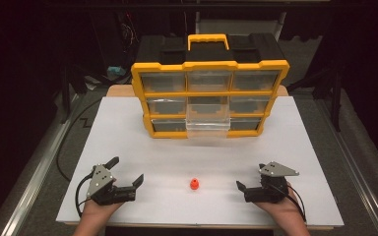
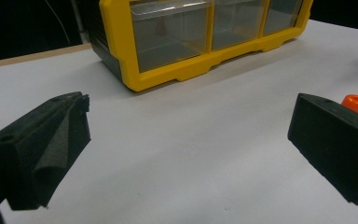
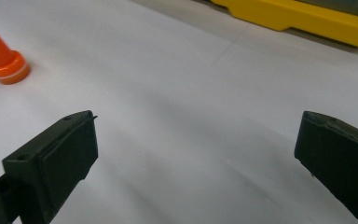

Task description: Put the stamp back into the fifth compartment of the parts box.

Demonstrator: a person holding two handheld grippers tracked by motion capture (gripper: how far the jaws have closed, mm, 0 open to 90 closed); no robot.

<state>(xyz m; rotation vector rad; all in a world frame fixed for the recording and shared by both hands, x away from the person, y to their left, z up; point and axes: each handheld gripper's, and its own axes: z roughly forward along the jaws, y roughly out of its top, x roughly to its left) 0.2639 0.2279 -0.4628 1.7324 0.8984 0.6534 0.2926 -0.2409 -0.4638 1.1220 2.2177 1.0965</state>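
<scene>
High view had the small orange piece sitting upright on the white table, pretty much midway between the two grippers and touching neither. Left gripper rested near the front edge with its jaws spread wide, nothing in them; right gripper was the same deal on the other side, jaws apart and empty. Left gripper view caught the orange piece peeking out just behind one jaw, and right gripper view showed it off to the side, well clear. Yellow drawer organizer stood at the back, with one clear drawer in the middle column pulled out.
</scene>
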